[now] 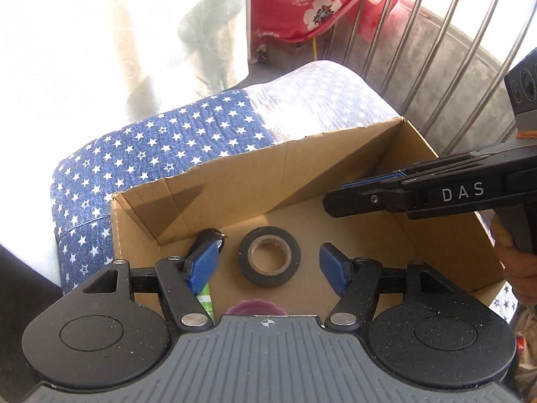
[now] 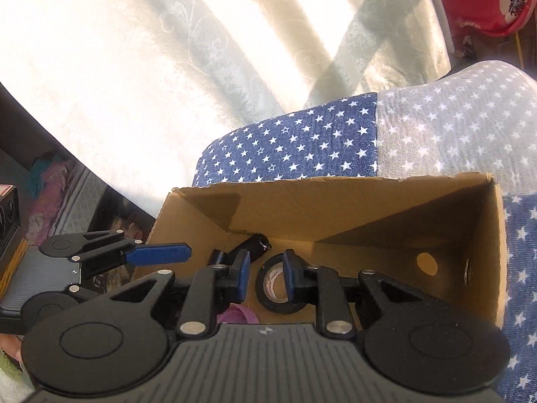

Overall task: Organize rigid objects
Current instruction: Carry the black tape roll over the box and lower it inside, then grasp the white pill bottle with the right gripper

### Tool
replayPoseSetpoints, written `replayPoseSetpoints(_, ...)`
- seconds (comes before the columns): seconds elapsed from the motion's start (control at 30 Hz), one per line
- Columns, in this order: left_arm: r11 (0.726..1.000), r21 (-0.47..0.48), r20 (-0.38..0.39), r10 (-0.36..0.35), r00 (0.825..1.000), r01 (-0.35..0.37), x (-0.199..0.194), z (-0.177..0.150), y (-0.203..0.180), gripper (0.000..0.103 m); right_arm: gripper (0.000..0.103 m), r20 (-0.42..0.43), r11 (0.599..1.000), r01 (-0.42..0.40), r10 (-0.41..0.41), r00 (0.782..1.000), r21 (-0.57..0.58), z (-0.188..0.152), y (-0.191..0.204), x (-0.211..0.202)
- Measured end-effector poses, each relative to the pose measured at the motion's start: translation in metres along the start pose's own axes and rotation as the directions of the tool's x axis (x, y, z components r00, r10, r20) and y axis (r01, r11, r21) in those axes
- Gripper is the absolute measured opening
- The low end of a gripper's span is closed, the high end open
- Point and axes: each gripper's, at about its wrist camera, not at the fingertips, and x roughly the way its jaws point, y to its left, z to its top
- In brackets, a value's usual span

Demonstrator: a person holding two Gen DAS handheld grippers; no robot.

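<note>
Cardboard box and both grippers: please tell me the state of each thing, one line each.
cardboard box: open top, on the star cloth.
black tape roll: flat on the box floor, not gripped.
left gripper: open, empty.
right gripper: narrowly open, empty.
black cylinder: lying in the box corner.

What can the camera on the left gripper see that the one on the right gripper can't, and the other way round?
Only the left wrist view shows the metal railing and a green-and-white item beside its left finger. Only the right wrist view shows the holes in the box's side wall.

Both show the cardboard box, the black tape roll on its floor, a black cylinder near the corner, a purple thing, the star-patterned cloth and the other gripper.
</note>
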Motion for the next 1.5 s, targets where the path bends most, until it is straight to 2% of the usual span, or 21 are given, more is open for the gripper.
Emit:
replayPoseSetpoints(0.1,1.000,0.002,0.068,-0.017,0.998,0.017,-0.036,-0.009,-0.004,0.067,0.024,0.087,0.998,-0.056,0.055,0.995,0.013,-0.018,0.007,-0.043)
replayPoseSetpoints(0.23,0.999,0.020,0.164,-0.044,0.985,0.042,-0.078,-0.031,-0.011,0.067,0.027,0.196,0.992,-0.121,0.115,0.974,0.017,-0.055,0.015,-0.093)
replayPoseSetpoints(0.27,0.999,0.024,0.186,-0.048,0.981,0.045,-0.087,-0.038,-0.013,0.067,0.032,0.221,0.992,-0.127,0.121,0.968,0.013,-0.066,0.017,-0.103)
replayPoseSetpoints(0.3,0.999,0.029,0.212,-0.051,0.976,0.046,-0.095,-0.047,-0.015,0.068,0.042,0.246,0.992,-0.128,0.122,0.962,0.009,-0.076,0.018,-0.112)
replayPoseSetpoints(0.37,0.999,0.038,0.251,-0.041,0.967,0.033,-0.105,-0.064,-0.022,0.068,0.055,0.297,0.993,-0.116,0.112,0.948,-0.006,-0.101,0.021,-0.127)
replayPoseSetpoints(0.53,0.998,0.049,0.335,-0.046,0.941,0.032,-0.116,-0.121,-0.044,0.068,0.057,0.373,0.998,-0.063,0.059,0.926,0.000,-0.158,0.025,-0.136)
replayPoseSetpoints(0.67,0.992,0.073,0.369,-0.122,0.922,0.102,-0.109,-0.163,-0.060,0.068,0.064,0.413,1.000,-0.017,0.007,0.911,0.020,-0.193,0.024,-0.134)
replayPoseSetpoints(0.77,0.988,0.117,0.423,-0.140,0.895,0.099,-0.101,-0.185,-0.071,0.068,0.071,0.416,0.999,0.036,-0.039,0.908,0.017,-0.208,0.029,-0.128)
replayPoseSetpoints(0.9,0.984,0.176,0.430,-0.117,0.896,0.044,-0.085,-0.194,-0.095,0.068,0.072,0.415,0.994,0.109,-0.094,0.905,-0.012,-0.223,0.041,-0.117)
replayPoseSetpoints(1.03,0.977,0.210,0.409,-0.112,0.906,0.026,-0.064,-0.197,-0.109,0.068,0.075,0.411,0.995,0.100,-0.080,0.908,-0.028,-0.225,0.045,-0.107)
replayPoseSetpoints(1.13,0.976,0.215,0.404,-0.115,0.908,0.028,-0.054,-0.196,-0.114,0.068,0.075,0.398,0.994,0.103,-0.076,0.914,-0.048,-0.225,0.044,-0.101)
replayPoseSetpoints(1.37,0.977,0.213,0.415,-0.074,0.907,-0.017,-0.034,-0.186,-0.124,0.068,0.078,0.362,0.990,0.115,-0.078,0.929,-0.081,-0.216,0.039,-0.082)
replayPoseSetpoints(1.5,0.978,0.206,0.393,-0.062,0.918,-0.022,-0.023,-0.183,-0.128,0.065,0.079,0.347,0.988,0.124,-0.084,0.934,-0.094,-0.212,0.035,-0.072)
